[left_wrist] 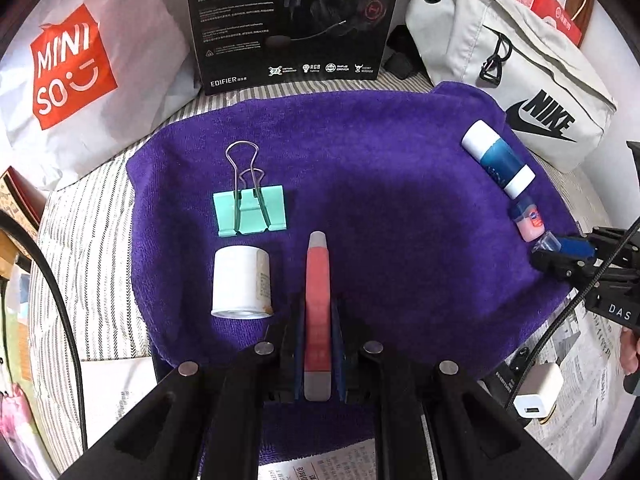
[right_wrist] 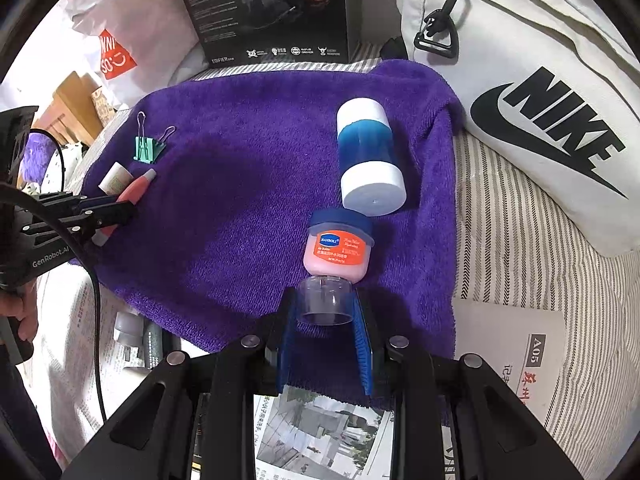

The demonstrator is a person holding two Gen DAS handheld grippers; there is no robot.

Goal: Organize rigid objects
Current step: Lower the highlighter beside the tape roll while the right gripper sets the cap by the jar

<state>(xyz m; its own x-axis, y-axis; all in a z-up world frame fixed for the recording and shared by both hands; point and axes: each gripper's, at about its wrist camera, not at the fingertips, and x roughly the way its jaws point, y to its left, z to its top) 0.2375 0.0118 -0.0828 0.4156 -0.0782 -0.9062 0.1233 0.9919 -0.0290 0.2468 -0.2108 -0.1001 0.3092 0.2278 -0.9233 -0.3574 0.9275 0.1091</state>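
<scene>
My left gripper (left_wrist: 319, 302) is shut on a red tube with pale ends (left_wrist: 318, 280), which points away over the purple towel (left_wrist: 380, 184). Left of the tube stand a white jar (left_wrist: 240, 284) and a mint binder clip (left_wrist: 250, 210). My right gripper (right_wrist: 325, 297) is shut on a small clear plastic cap (right_wrist: 325, 304), low over the towel (right_wrist: 240, 152). Just beyond the cap lies a pink lip-balm jar with a blue lid (right_wrist: 338, 248). A blue and white bottle (right_wrist: 370, 156) lies on its side behind that jar. The left gripper (right_wrist: 128, 210) shows at the towel's left edge.
A black headphone box (left_wrist: 292, 20) stands behind the towel, with a white shopping bag (left_wrist: 80, 72) to its left and a grey Nike bag (left_wrist: 520, 72) to its right. A white charger (left_wrist: 538, 394) and newspaper (right_wrist: 320, 436) lie near the front. Striped bedding (right_wrist: 512, 232) surrounds the towel.
</scene>
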